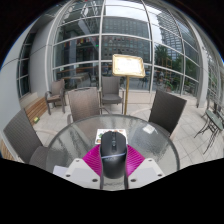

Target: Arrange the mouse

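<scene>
A black computer mouse (112,153) sits between my gripper's (112,162) two fingers, its nose pointing away from me. The magenta pads (93,158) press against both of its sides, so the gripper is shut on it. Below and beyond the mouse lies a round glass table (60,145). A white rectangular mat (104,132) lies on the glass just ahead of the mouse. I cannot tell whether the mouse's underside touches the table.
Several dark chairs ring the table: one behind it (83,101), one at the right (167,110), one at the left (20,135). A sign stand with a pale board (127,66) rises beyond the table. A glass building front (110,30) closes the background.
</scene>
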Motion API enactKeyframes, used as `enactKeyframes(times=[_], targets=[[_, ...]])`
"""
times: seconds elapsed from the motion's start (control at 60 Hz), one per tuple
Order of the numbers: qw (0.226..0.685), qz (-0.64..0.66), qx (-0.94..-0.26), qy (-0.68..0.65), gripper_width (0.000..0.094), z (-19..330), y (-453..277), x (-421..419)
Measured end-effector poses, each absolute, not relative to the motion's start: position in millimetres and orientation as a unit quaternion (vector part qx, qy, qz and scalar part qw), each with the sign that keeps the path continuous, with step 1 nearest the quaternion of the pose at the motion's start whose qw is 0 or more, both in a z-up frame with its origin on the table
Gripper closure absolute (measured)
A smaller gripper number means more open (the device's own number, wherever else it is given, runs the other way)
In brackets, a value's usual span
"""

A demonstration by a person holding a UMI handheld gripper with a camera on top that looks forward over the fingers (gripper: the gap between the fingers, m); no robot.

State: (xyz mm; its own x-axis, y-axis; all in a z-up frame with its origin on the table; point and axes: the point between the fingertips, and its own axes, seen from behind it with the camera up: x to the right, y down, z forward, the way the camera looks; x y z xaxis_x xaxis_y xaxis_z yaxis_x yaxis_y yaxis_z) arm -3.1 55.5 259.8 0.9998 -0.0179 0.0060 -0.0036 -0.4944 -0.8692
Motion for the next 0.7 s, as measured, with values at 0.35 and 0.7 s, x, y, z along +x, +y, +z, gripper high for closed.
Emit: enactKeyframes(times=[0.35,0.7], targets=[[0.415,0.043,-0.907,-0.055,0.0664,126.4,42.9,-205.3],[0.342,0.011,-0.937,-0.071,0.0661,-15.4,-1.4,-202.6]])
